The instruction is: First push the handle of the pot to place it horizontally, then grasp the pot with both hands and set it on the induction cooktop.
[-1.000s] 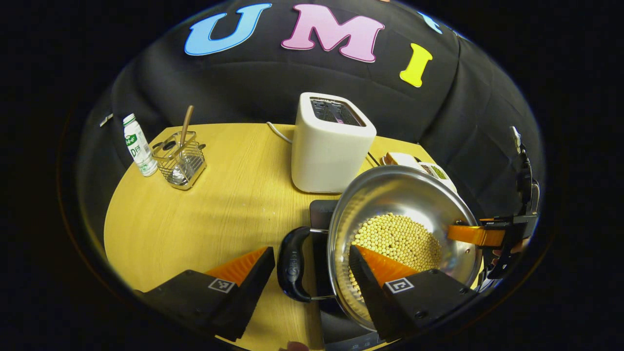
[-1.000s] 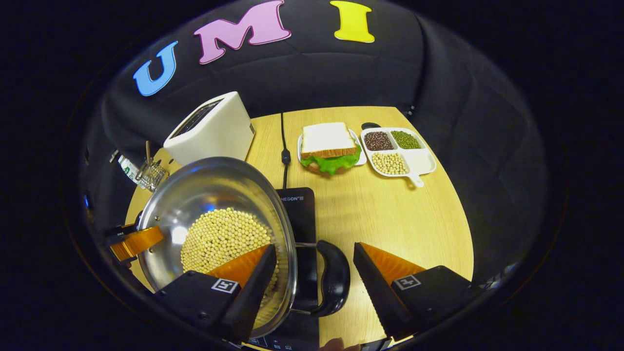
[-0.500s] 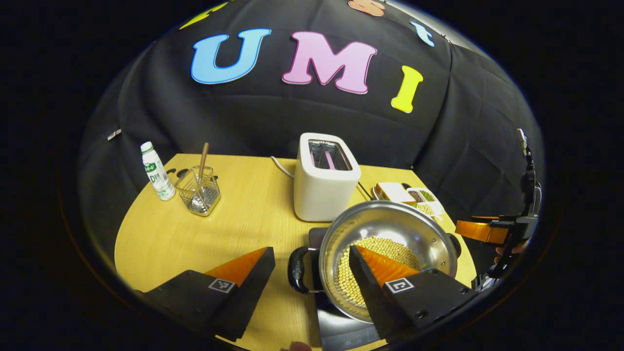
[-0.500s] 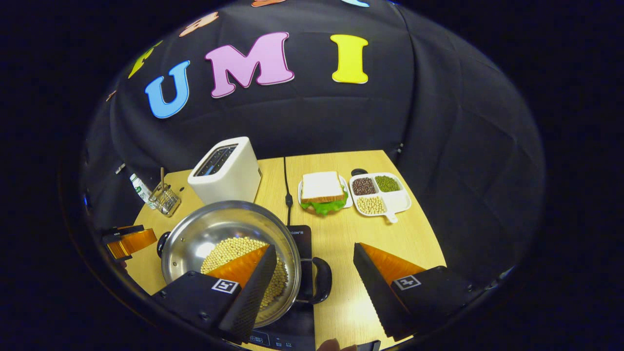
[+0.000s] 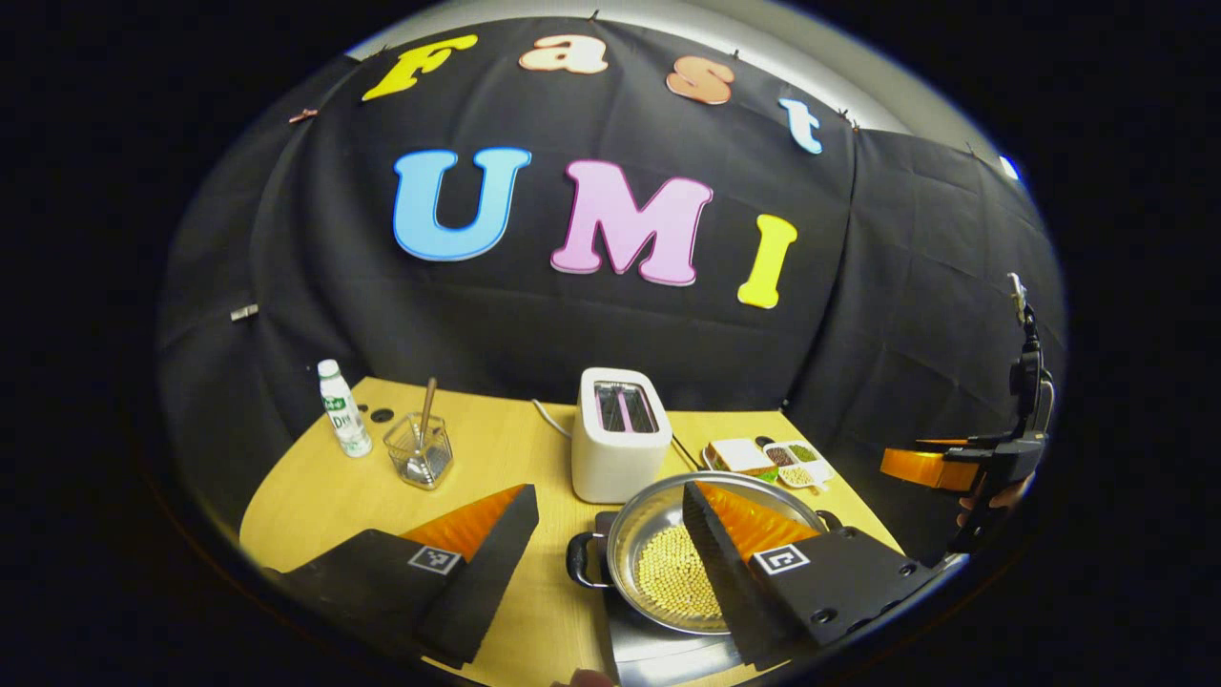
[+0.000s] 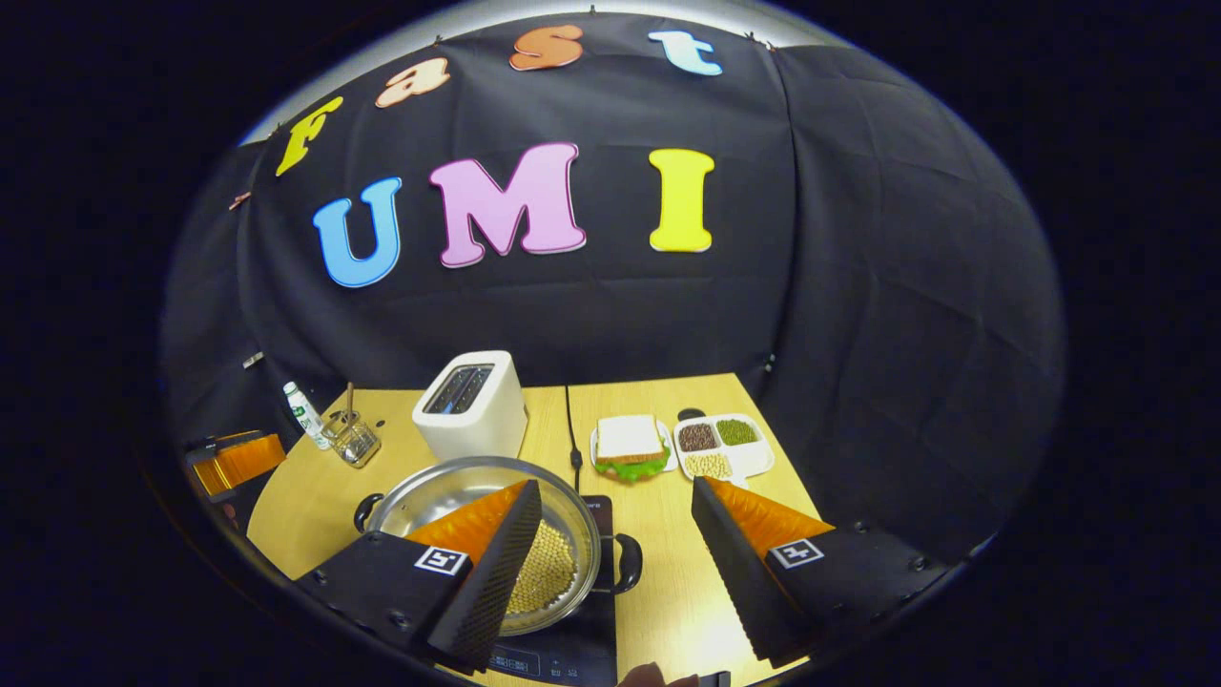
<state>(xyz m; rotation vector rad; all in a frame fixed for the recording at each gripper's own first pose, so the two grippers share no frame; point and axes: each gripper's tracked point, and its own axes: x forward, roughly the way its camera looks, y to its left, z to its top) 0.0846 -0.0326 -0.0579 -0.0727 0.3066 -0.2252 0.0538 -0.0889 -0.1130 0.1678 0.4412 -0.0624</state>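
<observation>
Pot with yellow beans sits on the induction cooktop at lower centre of the left gripper view, loop handle out to its left; left gripper spread wide, holding nothing. Right gripper view has the pot lower left, its other handle pointing right, right gripper also wide apart and empty. Right gripper view gives a clear look at sandwich plate and divided bean tray; left gripper view gives bottle, wire utensil basket, toaster mid-frame
</observation>
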